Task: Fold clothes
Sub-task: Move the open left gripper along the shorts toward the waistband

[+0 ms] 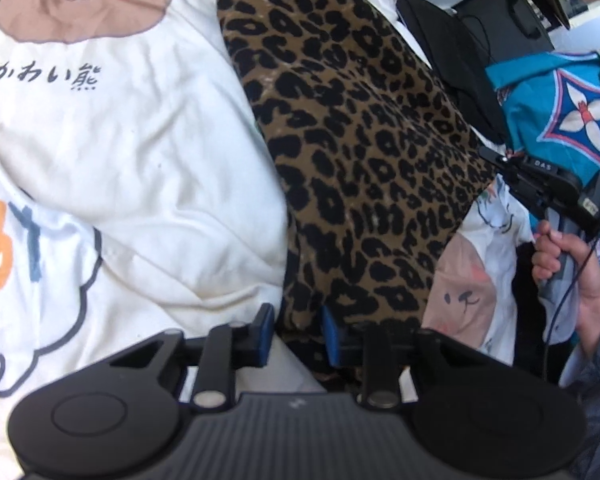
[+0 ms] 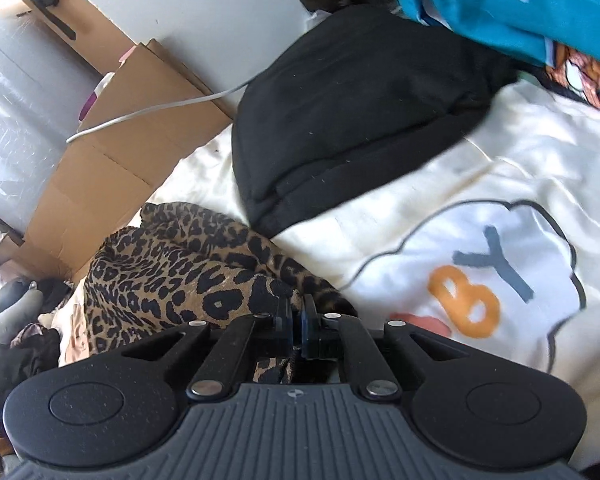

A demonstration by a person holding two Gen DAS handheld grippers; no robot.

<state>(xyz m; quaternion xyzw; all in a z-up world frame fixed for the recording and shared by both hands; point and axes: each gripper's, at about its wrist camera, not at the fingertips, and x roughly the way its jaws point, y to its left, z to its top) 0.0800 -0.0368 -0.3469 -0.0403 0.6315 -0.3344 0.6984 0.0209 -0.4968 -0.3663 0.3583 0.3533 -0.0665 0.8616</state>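
Leopard-print garment point(image 1: 364, 152) stretched across cartoon-print bedsheet point(image 1: 132, 152), pinned both ends so fold line stays taut, probably. Right hand-held gripper point(image 2: 298, 320) clamped shut on one edge; left hand-held gripper point(image 1: 296, 332) narrowed around other edge, contact unclear tbh.

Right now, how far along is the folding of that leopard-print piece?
Done: nothing looks folded yet; the leopard-print garment lies stretched over the white bedding. In hand: the right gripper is shut on one end; the left gripper straddles the other end, pads not clearly pressing. Left: the fold itself, then the black garment and teal garment still lying loose.
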